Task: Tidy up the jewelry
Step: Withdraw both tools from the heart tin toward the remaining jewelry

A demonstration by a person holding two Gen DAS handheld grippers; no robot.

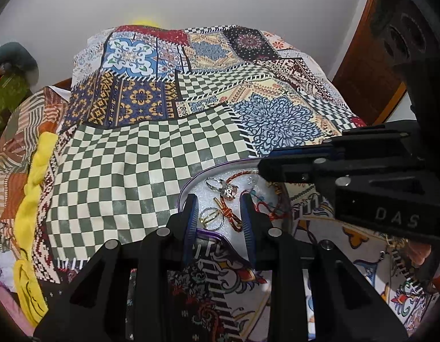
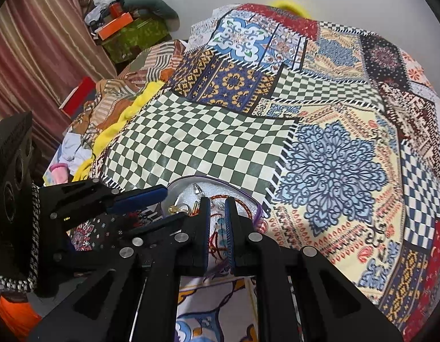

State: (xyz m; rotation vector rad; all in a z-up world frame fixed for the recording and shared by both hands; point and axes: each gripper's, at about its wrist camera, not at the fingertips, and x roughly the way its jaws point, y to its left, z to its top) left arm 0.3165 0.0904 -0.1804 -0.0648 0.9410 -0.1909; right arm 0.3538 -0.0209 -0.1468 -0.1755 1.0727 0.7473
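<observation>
Nearest the lens, the left gripper (image 1: 219, 213) has its blue-padded jaws partly apart, straddling the near rim of a shallow round white tray with a purple edge (image 1: 183, 196); nothing shows clamped between them. Just ahead of the jaws inside the tray lies a thin plain gold wire ring (image 1: 210, 219), beside it a braided red-and-gold cord bracelet with a knot (image 1: 229, 213). Further in sit a silver ring with a clear stone (image 1: 229, 190) and a loose tangle of red thread bracelets (image 1: 272, 209) to the right.

The right gripper (image 2: 217, 203) reaches over the same tray from the other side, jaws nearly together; whether they pinch a thread I cannot tell. The tray rests on a patchwork-print bedspread (image 1: 151, 154).

All of this jewellery looks very light. The rings are stiff, small and likely slippery, so best pinched across the band. The cords are limp and may snag each other; taking the bracelet at its knot seems safest.
</observation>
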